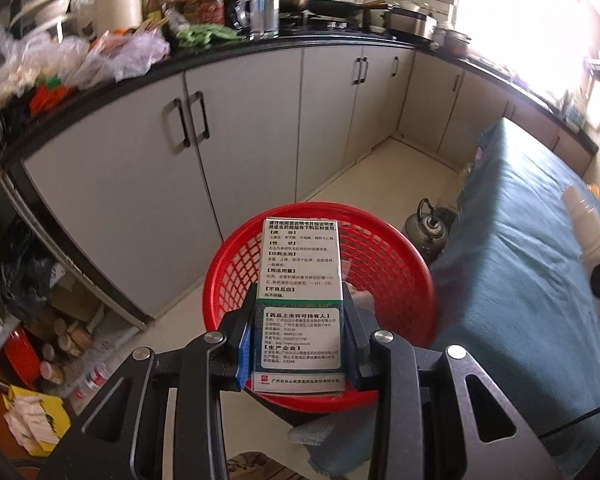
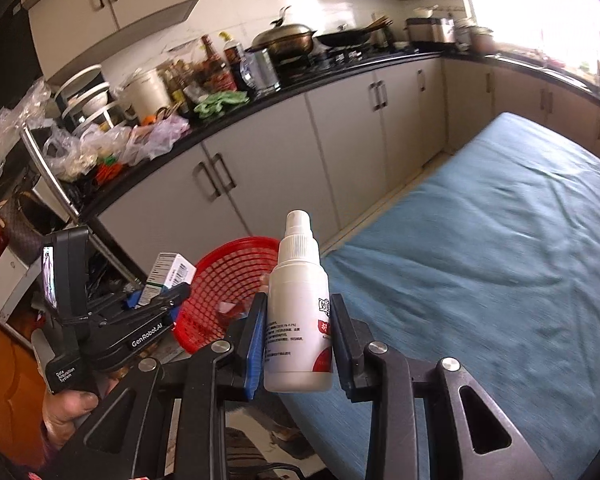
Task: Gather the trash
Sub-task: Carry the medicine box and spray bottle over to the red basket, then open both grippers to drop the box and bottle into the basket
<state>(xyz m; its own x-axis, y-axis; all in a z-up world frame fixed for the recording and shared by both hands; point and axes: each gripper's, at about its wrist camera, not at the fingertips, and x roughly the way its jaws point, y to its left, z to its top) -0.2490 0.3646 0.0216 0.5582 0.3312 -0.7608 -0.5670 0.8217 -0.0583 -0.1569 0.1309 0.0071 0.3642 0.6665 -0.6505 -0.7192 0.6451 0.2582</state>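
Nearest in the left wrist view: left gripper (image 1: pixel 300 332), jaws pinching a medicine box (image 1: pixel 302 276) by its long sides, printed face up, held directly over a red mesh basket (image 1: pixel 384 264) on the floor. Nearest in the right wrist view: right gripper (image 2: pixel 300 340), jaws pinching a white spray bottle (image 2: pixel 298 312) around its body, nozzle pointing away, held near the close edge of a blue-covered bed (image 2: pixel 480 248), right of the basket (image 2: pixel 236 276) and not yet above it.

Step in hand, by judgement: carrying two pieces of trash to the basket, the box about ready to drop. Next move likely calls for spreading the left jaws over the basket mouth, then swinging the bottle left until clear of the bed edge and above the rim before letting go; released too early, the bottle could land on the bed cover or bounce off the rim.

Only in the left wrist view: basket interior with something pale at the bottom, a metal kettle (image 1: pixel 426 228) on the floor just right of the basket, clutter low on the left. Only in the right wrist view: the left gripper (image 2: pixel 156 300) from the side with a hand (image 2: pixel 66 412) beneath it, and upper cabinets. Farther off in both: grey cabinet doors (image 1: pixel 188 120), then a dark bench (image 1: pixel 228 50) crowded with bags, bottles and pots, and a bright window far right.
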